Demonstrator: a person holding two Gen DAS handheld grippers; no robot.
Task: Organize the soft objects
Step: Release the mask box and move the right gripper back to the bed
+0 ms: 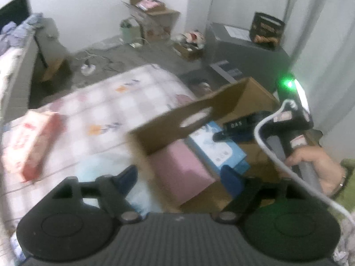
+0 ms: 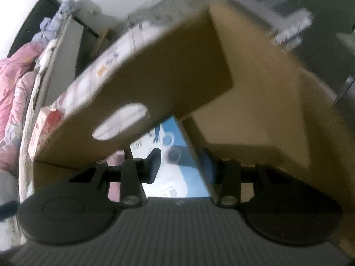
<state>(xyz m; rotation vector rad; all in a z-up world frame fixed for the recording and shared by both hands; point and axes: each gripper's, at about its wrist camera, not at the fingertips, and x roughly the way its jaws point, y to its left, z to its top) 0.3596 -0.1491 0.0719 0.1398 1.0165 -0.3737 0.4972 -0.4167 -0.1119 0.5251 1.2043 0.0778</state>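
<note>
An open cardboard box [image 1: 250,97] stands on the bed with its flap [image 1: 188,115] raised. Inside lie a pink soft pack [image 1: 179,170] and a blue-and-white tissue pack [image 1: 217,146]. My left gripper [image 1: 179,177] is open and empty, hovering over the box's near corner. My right gripper [image 2: 184,166] is inside the box, its fingers [image 2: 155,164] on either side of the blue pack [image 2: 175,155]; whether they clamp it is unclear. A red-and-white soft pack [image 1: 31,144] lies on the bed at left, also in the right wrist view [image 2: 44,128].
The bed has a checked sheet [image 1: 115,102]. A light blue pack [image 1: 97,168] lies by the left gripper. A second bed with pink bedding [image 2: 15,102] stands at left. Boxes [image 1: 153,20] and a grey cabinet [image 1: 239,51] line the far wall.
</note>
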